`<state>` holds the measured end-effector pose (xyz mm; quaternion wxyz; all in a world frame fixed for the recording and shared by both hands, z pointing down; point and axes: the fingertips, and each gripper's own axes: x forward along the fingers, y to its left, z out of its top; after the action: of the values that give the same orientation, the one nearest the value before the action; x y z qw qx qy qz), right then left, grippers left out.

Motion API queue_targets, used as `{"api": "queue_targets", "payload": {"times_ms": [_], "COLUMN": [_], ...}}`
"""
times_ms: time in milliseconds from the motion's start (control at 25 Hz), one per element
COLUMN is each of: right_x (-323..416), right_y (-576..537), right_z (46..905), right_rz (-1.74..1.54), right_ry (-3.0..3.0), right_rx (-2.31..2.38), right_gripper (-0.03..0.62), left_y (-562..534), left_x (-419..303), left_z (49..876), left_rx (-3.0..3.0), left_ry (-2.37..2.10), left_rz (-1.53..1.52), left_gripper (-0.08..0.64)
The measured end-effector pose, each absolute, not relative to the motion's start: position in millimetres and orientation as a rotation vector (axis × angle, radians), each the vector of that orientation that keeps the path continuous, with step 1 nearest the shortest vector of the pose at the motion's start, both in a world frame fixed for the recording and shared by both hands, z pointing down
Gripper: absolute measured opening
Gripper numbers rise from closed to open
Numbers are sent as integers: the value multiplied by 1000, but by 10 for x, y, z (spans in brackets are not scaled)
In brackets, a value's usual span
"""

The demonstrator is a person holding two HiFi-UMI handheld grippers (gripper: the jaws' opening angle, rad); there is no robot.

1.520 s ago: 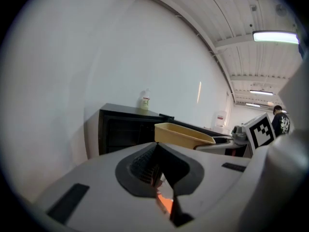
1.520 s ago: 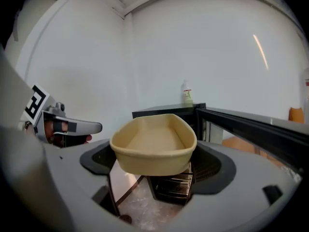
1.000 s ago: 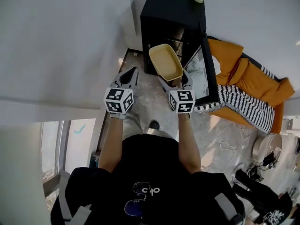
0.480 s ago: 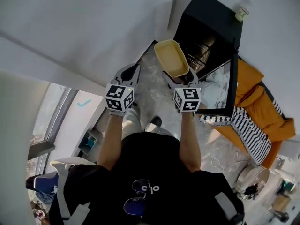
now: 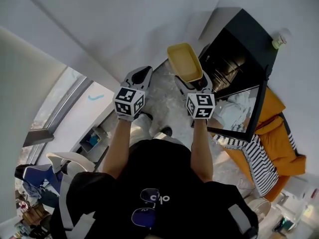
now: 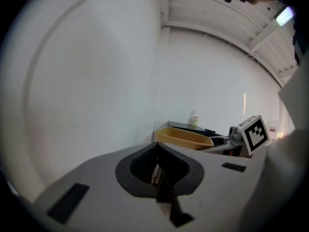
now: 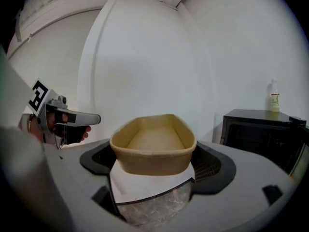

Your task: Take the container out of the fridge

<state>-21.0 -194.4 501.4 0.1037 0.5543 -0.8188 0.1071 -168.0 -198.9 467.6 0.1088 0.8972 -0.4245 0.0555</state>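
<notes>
The tan oblong container point(image 5: 184, 62) hangs in the air left of the black fridge point(image 5: 238, 49), outside it. My right gripper point(image 5: 192, 82) is shut on its near end. In the right gripper view the empty container point(image 7: 153, 148) sits between the jaws of the right gripper point(image 7: 153, 167), over pale floor. My left gripper point(image 5: 139, 78) is level with it to the left, shut on nothing. In the left gripper view its fingers point(image 6: 155, 174) meet, and the container point(image 6: 184, 138) shows to the right.
The fridge door point(image 5: 242, 111) stands open toward me, with wire shelves inside. A small bottle point(image 5: 278, 42) stands on the fridge top. An orange cushion point(image 5: 279, 133) and a striped cloth point(image 5: 256, 158) lie right of the door. White walls are ahead and a window is at the left.
The container has come away from the fridge opening and moved left with my right gripper. The whole view has swung left, and the fridge now sits further right.
</notes>
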Motion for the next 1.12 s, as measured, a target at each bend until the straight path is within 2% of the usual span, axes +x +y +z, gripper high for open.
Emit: {"api": "queue_targets", "payload": {"times_ms": [360, 1120], "right_x": [-518, -255], "right_y": [-2038, -1875], "right_z": [4967, 4886], "right_rz": [289, 300], "right_ry": [-2434, -2392], "right_rx": [1555, 1639], "right_gripper": [489, 489], "left_y": [-2077, -1990], "left_x": [-1864, -1547], "left_z": [4623, 4603], "left_rx": [2639, 2702], "left_ry": [-1254, -1128], "left_rz": [139, 115], "left_gripper": [0, 0]}}
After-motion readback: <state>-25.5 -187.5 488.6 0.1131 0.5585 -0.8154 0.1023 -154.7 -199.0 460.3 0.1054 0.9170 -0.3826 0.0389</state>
